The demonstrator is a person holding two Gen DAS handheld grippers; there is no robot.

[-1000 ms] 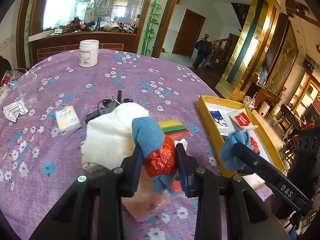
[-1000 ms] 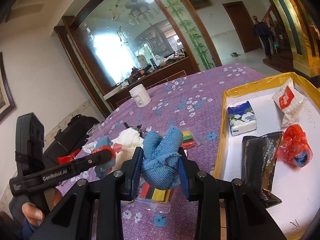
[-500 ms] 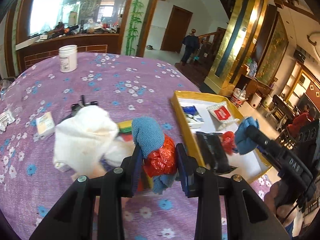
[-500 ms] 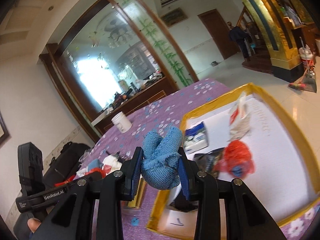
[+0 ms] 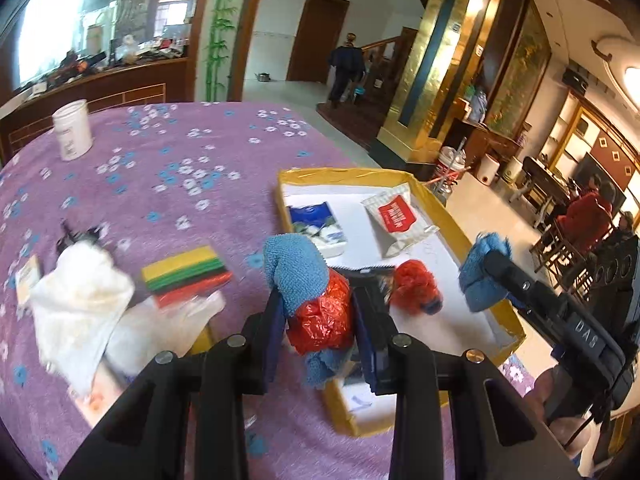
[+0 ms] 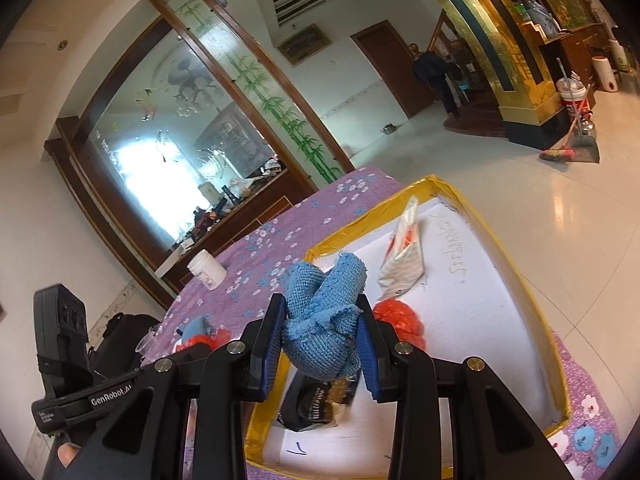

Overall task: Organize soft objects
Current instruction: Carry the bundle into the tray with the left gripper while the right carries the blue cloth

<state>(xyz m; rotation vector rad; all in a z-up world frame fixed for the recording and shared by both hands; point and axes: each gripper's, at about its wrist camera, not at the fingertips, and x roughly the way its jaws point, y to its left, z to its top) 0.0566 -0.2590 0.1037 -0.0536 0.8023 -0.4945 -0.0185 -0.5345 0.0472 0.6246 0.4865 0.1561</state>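
A red-and-blue bundle [image 5: 316, 312] was clamped in the left jaws, a blue cloth [image 6: 324, 320] in the right, over the tray [image 6: 516, 264].

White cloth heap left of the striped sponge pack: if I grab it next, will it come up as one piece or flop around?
The white cloth lies crumpled and slumped on the tablecloth, so it probably droops from any pinch. It looks bulky yet thin, so likely light. Part of it seems draped toward the clear bag beside it, which might drag along.
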